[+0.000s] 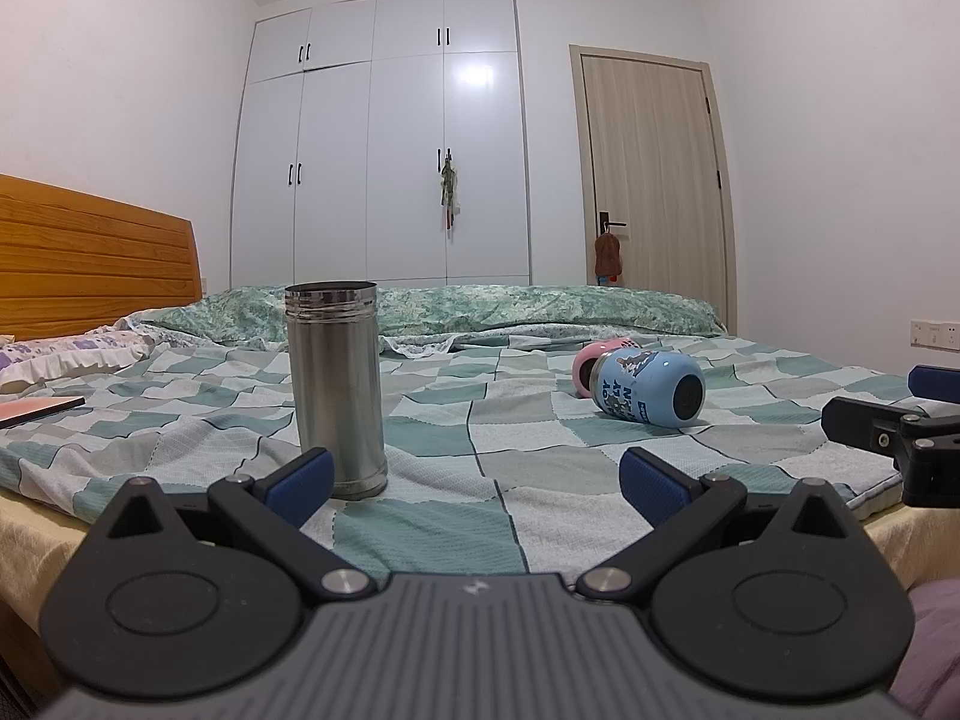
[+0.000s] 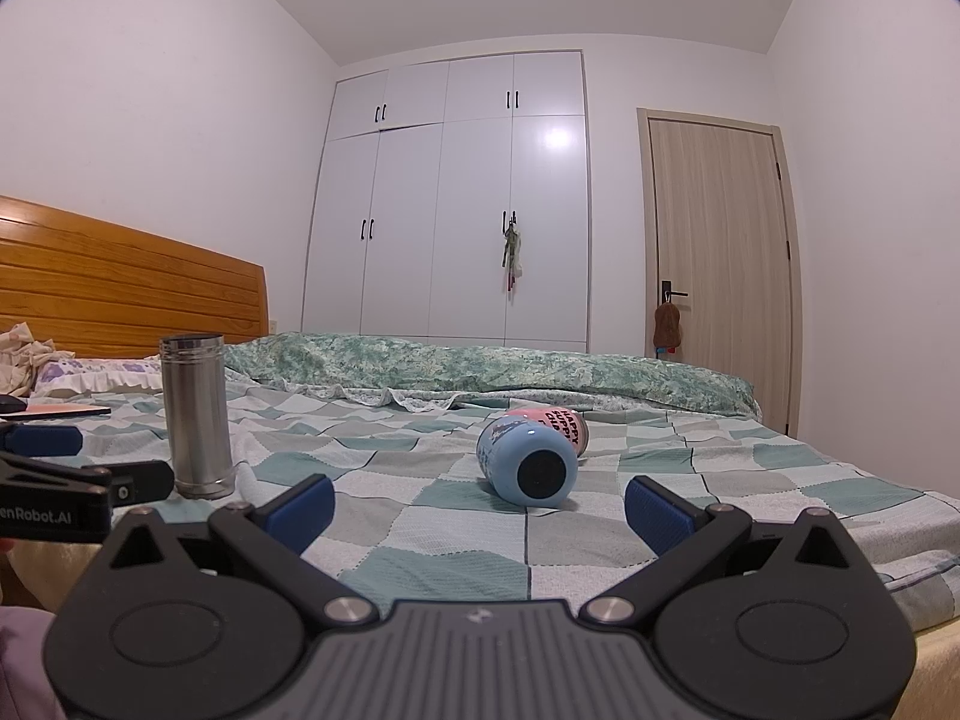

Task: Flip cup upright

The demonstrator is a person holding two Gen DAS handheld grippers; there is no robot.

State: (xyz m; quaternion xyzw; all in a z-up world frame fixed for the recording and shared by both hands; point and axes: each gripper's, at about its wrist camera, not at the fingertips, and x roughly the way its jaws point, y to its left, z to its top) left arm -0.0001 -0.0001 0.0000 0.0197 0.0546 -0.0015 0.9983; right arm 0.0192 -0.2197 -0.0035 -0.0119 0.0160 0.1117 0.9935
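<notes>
A steel cup (image 1: 336,390) stands upright, mouth up, on the checked bedspread; it also shows in the right wrist view (image 2: 197,417). A blue cup (image 1: 651,385) lies on its side with its base towards me, and a pink cup (image 1: 591,367) lies on its side just behind it. Both show in the right wrist view, the blue cup (image 2: 528,461) and the pink cup (image 2: 564,425). My left gripper (image 1: 477,483) is open and empty, just in front of the steel cup. My right gripper (image 2: 480,507) is open and empty, a short way in front of the blue cup.
The checked bedspread (image 1: 510,438) covers the bed; a rolled green quilt (image 1: 510,306) lies along its far side. A wooden headboard (image 1: 90,258) and pillow are at the left. A flat pink book (image 1: 39,408) lies at the left. Wardrobe and door stand behind.
</notes>
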